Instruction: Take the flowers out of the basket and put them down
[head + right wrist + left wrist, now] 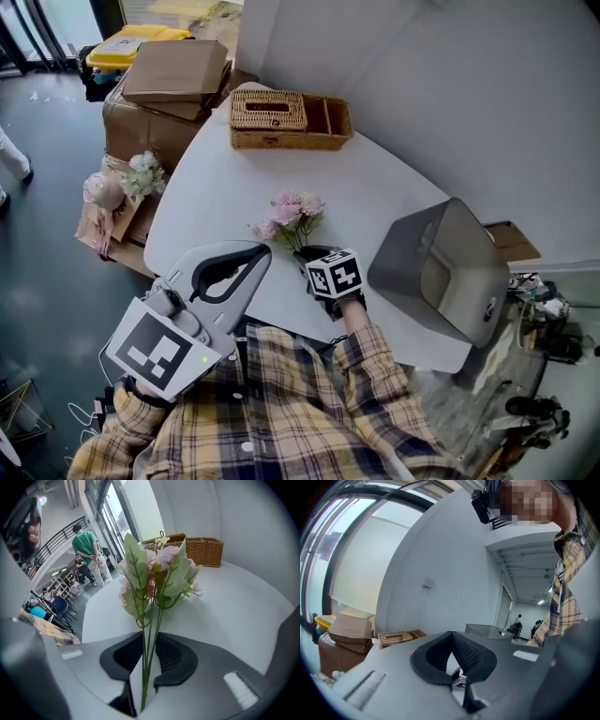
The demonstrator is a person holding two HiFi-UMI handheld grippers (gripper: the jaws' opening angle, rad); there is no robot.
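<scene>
1 flower bunch (292, 217) sits loose between parted jaws of the right tool (150, 639) near the front edge of the bench (206, 202); let go tilted, it could roll off. Left tool (451, 637) closed, empty.

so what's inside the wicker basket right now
The wicker basket's two open compartments show only bare brown bottoms. Its left part is under a woven lid, so what's inside there is hidden. The pink flowers are out, stems between the right gripper's jaws.
</scene>
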